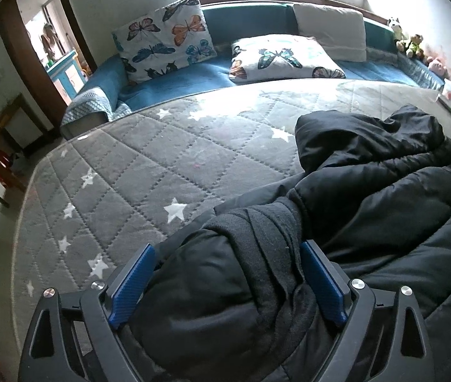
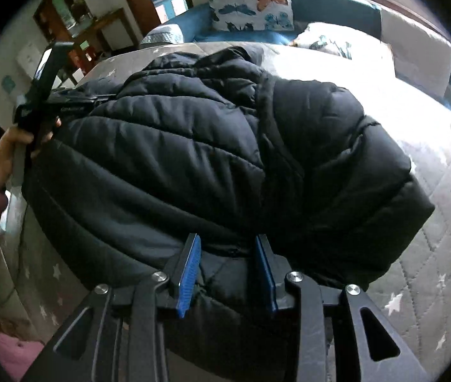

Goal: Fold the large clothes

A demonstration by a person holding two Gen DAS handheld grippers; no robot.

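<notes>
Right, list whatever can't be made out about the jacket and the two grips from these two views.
- Left wrist view: the black jacket runs off the right and bottom edges, so its shape is cut off.
- Left wrist view: whether the left hand-held gripper presses the sleeve cuff; fabric fills the wide gap.
- Right wrist view: the jacket's near hem is hidden behind the right hand-held gripper.
- Right wrist view: the bed beneath the jacket is covered.

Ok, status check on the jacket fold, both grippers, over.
Left gripper wide open, jacket cuff loose between its fingers. Right gripper pinching the black puffer jacket edge. Jacket bunched on star-print quilt; nothing in the way.
</notes>
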